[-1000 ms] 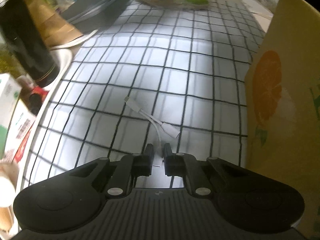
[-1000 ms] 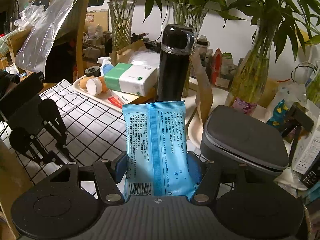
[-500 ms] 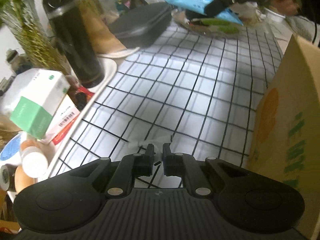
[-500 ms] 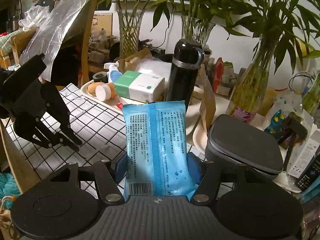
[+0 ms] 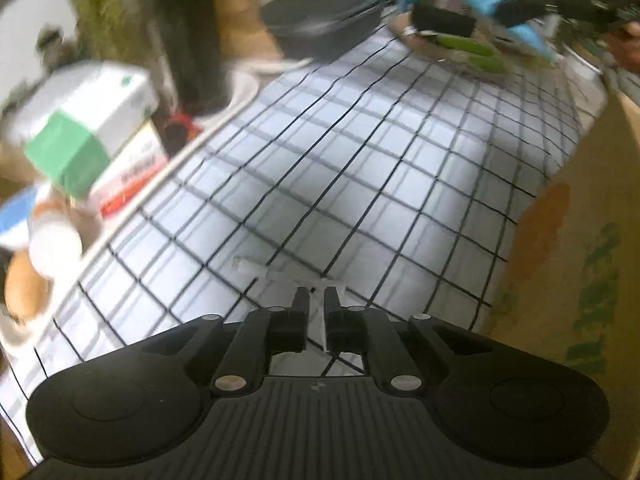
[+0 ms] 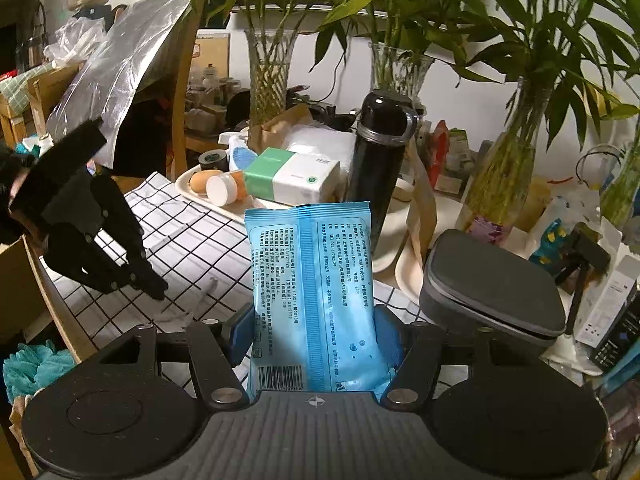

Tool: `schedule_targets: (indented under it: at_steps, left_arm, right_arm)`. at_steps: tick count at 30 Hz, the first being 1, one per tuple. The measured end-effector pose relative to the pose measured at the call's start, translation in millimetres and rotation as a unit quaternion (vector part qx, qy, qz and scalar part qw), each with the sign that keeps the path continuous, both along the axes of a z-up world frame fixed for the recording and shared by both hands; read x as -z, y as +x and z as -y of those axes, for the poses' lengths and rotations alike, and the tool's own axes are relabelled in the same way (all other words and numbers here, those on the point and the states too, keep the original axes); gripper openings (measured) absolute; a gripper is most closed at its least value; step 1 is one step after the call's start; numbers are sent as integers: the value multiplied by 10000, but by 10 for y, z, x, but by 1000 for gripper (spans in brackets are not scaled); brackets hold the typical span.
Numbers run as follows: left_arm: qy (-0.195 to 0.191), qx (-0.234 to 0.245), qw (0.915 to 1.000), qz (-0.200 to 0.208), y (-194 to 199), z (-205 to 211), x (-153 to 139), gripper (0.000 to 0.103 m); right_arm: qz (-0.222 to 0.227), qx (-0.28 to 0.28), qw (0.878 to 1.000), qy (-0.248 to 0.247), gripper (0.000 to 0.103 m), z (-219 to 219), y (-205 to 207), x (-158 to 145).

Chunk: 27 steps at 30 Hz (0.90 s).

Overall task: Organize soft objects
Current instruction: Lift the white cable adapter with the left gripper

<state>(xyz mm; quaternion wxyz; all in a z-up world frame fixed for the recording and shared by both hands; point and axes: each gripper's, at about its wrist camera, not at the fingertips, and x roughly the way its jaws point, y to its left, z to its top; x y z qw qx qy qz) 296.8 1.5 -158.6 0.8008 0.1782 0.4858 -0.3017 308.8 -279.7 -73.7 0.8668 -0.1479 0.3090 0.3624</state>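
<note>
The left gripper (image 5: 316,300) has lifted the white cable (image 5: 256,269) off the checked cloth (image 5: 360,184); its jaws are opening a little. The right gripper (image 6: 316,336) still holds the blue pack (image 6: 312,288) above the cloth. Both things seem ready to put away.

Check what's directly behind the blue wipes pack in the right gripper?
Behind the blue wipes pack, shut in the right gripper, the black thermos rises over its top right corner. The pack hides the thermos base and part of the checked tablecloth.
</note>
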Motion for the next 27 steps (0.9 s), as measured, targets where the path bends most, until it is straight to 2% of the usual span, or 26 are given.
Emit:
schedule_targets:
  at_steps: [2, 3, 4, 9, 12, 15, 17, 18, 22, 23, 24, 25, 26, 27]
  left_arm:
    - [-95, -344, 9987, -362, 117, -53, 78, 25]
    - [-127, -525, 9974, -468, 167, -81, 116, 36]
    - [-179, -715, 9955, -597, 217, -111, 156, 42]
    - [-448, -1279, 9858, -991, 377, -187, 298, 46]
    - [-915, -1750, 9713, -1324, 505, -267, 302, 47]
    - [-1125, -2019, 9611, -1513, 593, -294, 309, 48]
    - [-1169, -2151, 9574, -1531, 627, -263, 310, 47]
    - [-1143, -2182, 9576, -1497, 628, -243, 309, 47]
    - [-667, -1953, 9717, -1147, 587, -26, 288, 44]
    - [-426, -1854, 9766, -1002, 565, 42, 282, 40]
    - [-159, -1748, 9809, -842, 543, 100, 277, 24]
    - [156, -1635, 9843, -644, 521, 153, 277, 16]
    - [275, -1528, 9862, -574, 503, 177, 282, 14]
    - [362, -1444, 9875, -517, 492, 183, 287, 8]
  right_arm:
    - [13, -7, 10000, 8, 65, -9, 4, 0]
    - [-2, -22, 10000, 0, 65, -15, 9, 3]
    - [7, -44, 10000, -20, 65, -23, -1, 1]
    - [19, -62, 10000, -15, 65, -23, -1, 6]
    - [-12, -66, 10000, -21, 65, -19, 9, 16]
    - [-9, -82, 10000, -40, 65, -32, 10, 18]
    - [-3, -79, 10000, -28, 65, -36, 8, 12]
    - [-7, -76, 10000, -21, 65, -36, 9, 11]
    - [23, -43, 10000, 11, 65, -29, 2, -10]
    - [31, -40, 10000, 4, 65, -28, -5, -15]
    - [59, -36, 10000, -3, 65, -30, -15, -23]
    - [77, -28, 10000, 9, 65, -30, -26, -29]
    - [75, -18, 10000, 19, 65, -31, -38, -34]
    - [82, -21, 10000, 5, 65, -35, -56, -38]
